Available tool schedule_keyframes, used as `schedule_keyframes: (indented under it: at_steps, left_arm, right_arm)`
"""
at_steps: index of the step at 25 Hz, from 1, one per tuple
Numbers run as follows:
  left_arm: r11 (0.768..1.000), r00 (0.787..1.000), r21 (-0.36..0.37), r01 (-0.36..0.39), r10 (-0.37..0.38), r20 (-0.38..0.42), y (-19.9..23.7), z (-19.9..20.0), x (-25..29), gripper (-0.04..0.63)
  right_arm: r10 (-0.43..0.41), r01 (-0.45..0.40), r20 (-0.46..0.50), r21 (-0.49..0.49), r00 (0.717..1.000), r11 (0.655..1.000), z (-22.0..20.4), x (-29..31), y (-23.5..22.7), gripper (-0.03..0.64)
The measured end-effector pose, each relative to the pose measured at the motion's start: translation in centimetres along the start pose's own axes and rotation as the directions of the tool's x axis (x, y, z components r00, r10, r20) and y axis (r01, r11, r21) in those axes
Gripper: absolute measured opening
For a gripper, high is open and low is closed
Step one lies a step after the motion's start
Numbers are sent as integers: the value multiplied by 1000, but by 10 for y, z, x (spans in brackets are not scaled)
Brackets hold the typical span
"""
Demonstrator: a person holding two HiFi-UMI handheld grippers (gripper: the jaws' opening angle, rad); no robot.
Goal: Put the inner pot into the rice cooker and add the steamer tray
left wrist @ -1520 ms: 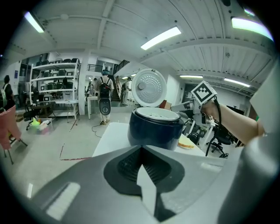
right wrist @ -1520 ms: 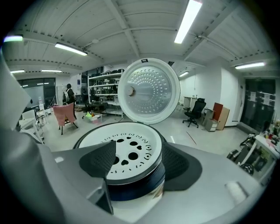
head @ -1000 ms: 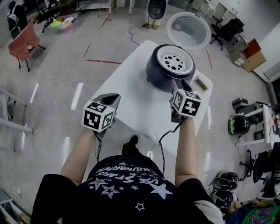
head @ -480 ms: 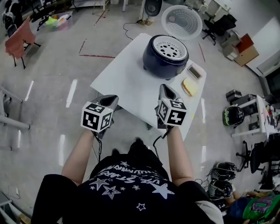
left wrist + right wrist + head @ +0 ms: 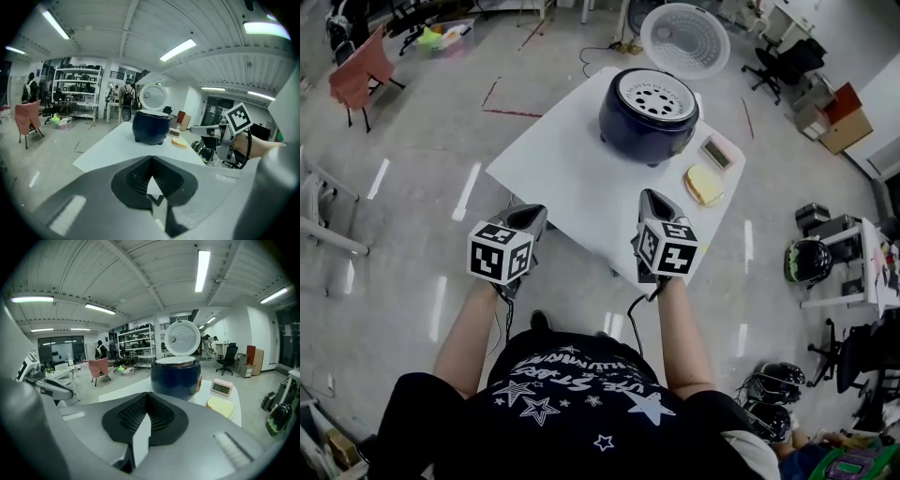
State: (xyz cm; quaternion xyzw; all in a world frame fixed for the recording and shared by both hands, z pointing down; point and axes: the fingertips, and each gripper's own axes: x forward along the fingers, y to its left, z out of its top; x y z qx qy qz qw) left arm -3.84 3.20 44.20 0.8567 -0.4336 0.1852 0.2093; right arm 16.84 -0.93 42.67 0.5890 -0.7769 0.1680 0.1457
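The dark blue rice cooker [image 5: 649,117] stands at the far end of the white table [image 5: 567,173], its round lid [image 5: 684,39] swung up behind it. A white perforated steamer tray [image 5: 654,94] lies in its mouth; the inner pot is hidden beneath. Both grippers hover at the table's near edge, well short of the cooker. My left gripper [image 5: 534,214] is shut and empty, with the cooker [image 5: 151,127] far ahead of its jaws [image 5: 151,159]. My right gripper [image 5: 650,197] is shut on nothing too, and the cooker [image 5: 176,375] and lid [image 5: 182,338] show beyond its tips [image 5: 148,394].
A yellow pad [image 5: 704,185] and a small digital clock [image 5: 718,152] lie on the table's right side. A pink-draped chair [image 5: 358,77] stands far left. Helmets [image 5: 809,262] and desks crowd the floor at right. Shelving and people [image 5: 31,88] are far off.
My right gripper has drawn back from beside the cooker to the table's near edge. The left gripper has shifted slightly nearer me. The cooker now sits farther away in view.
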Motion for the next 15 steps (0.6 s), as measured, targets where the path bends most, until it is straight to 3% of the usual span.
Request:
schedule_keyframes:
  at_steps: [8,15]
  left_arm:
    - [994,994,-48,-103,101,-35,-44,-27,2,5]
    - [983,986,-82,-164,165,0,-66,-25,-6,5]
  right_arm:
    - [92,-92,-34,10,995,996,-33,-18,-34,26]
    - [154,-154,-33,6,988,988,-36,-27,-49,26]
